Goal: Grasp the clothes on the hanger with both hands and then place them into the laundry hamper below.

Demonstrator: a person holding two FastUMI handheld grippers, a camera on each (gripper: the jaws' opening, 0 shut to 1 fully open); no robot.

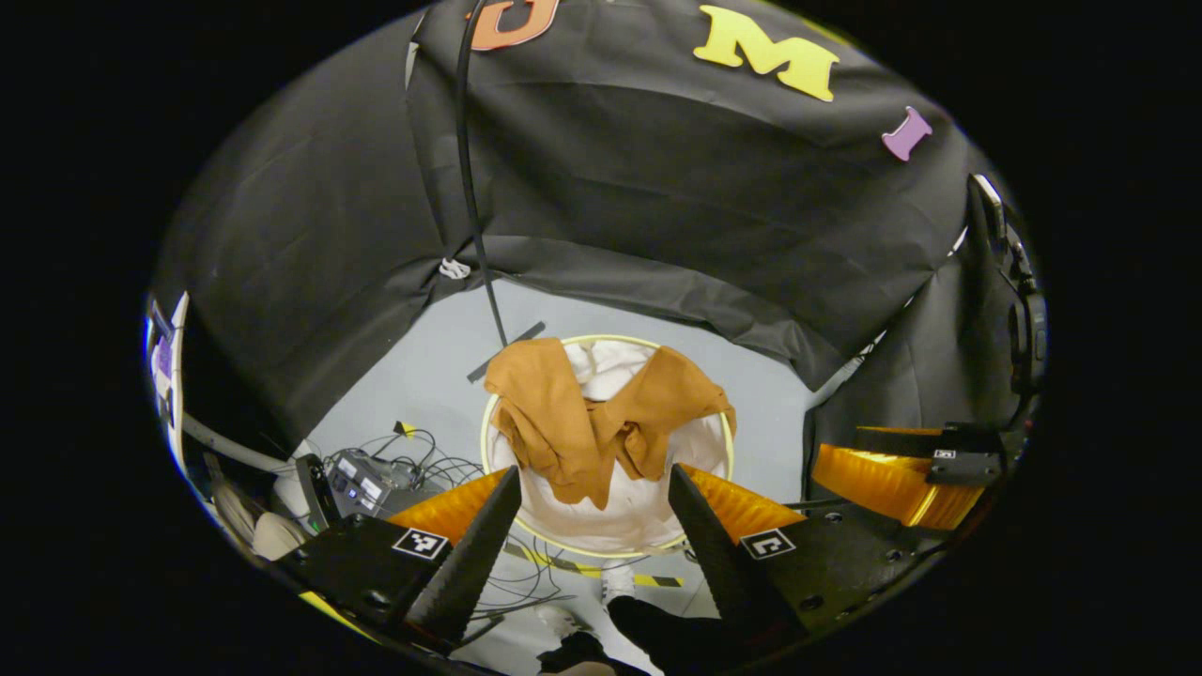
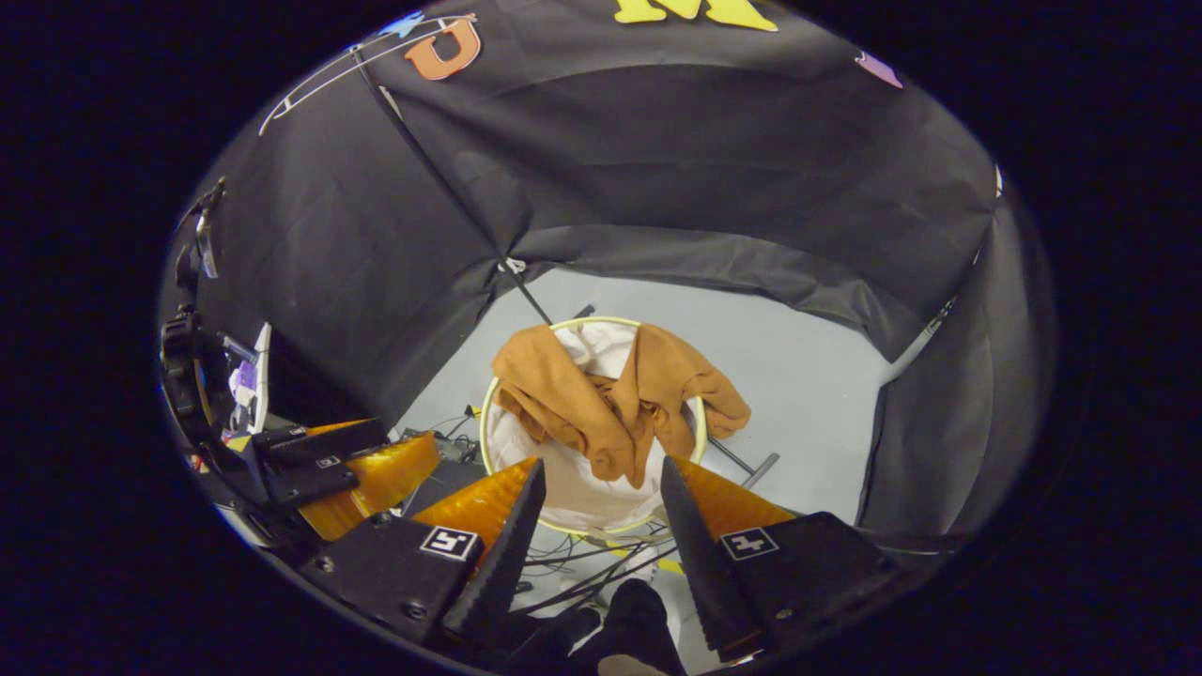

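Clothes [image 1: 587, 422] lie draped over the laundry hamper [image 1: 507, 502] rim at twelve o'clock from both grippers. We hold the left gripper [image 1: 594, 554] and right gripper [image 2: 601, 549] spread, empty, apart above it, equally near.

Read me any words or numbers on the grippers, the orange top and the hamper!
None can be read.
Square tags on the left hand-held gripper and right hand-held gripper: black-and-white patterns, not words.
Orange top, hamper: no print visible.
Floor box: label too small.
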